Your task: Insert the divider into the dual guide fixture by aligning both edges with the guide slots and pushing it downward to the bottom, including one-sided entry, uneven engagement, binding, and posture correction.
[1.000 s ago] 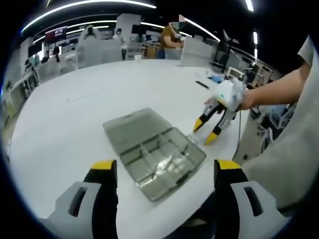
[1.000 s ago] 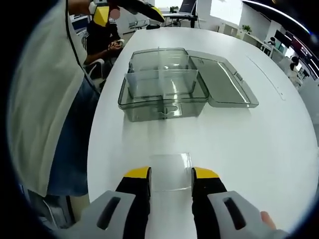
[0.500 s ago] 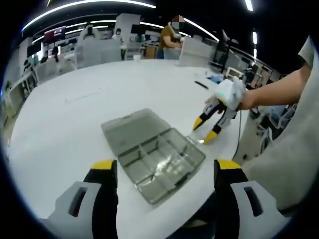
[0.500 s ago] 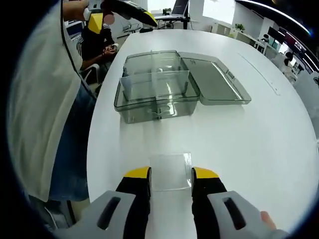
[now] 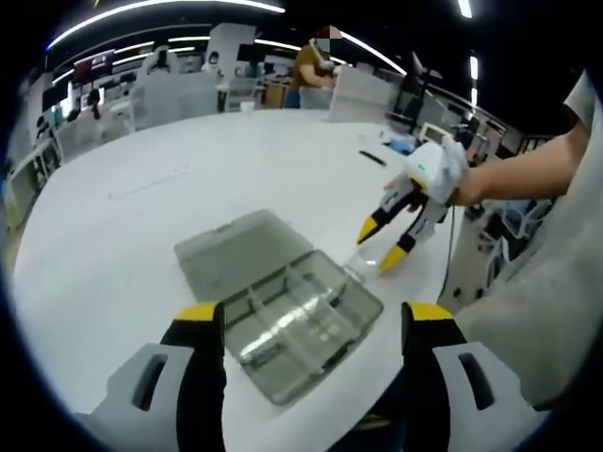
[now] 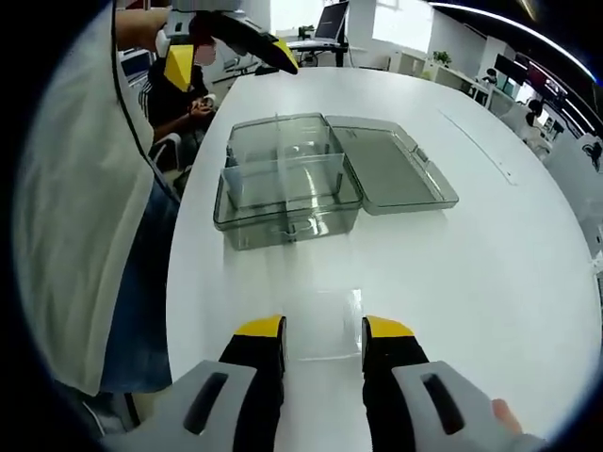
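your right gripper (image 6: 323, 330) pinches the clear divider (image 6: 320, 323) between its yellow tips, above the white table (image 6: 471, 273) and well short of the open fixture box (image 6: 287, 184). your left gripper (image 5: 306, 315) hangs unclenched and empty over that box.

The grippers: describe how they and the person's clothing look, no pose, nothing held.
Both are alike. The left gripper and right gripper have black jaws with yellow tips on light grey housings with slot openings. In the left gripper view the right gripper's body is white, with a dark cable trailing below. The person wears a light grey short sleeve.
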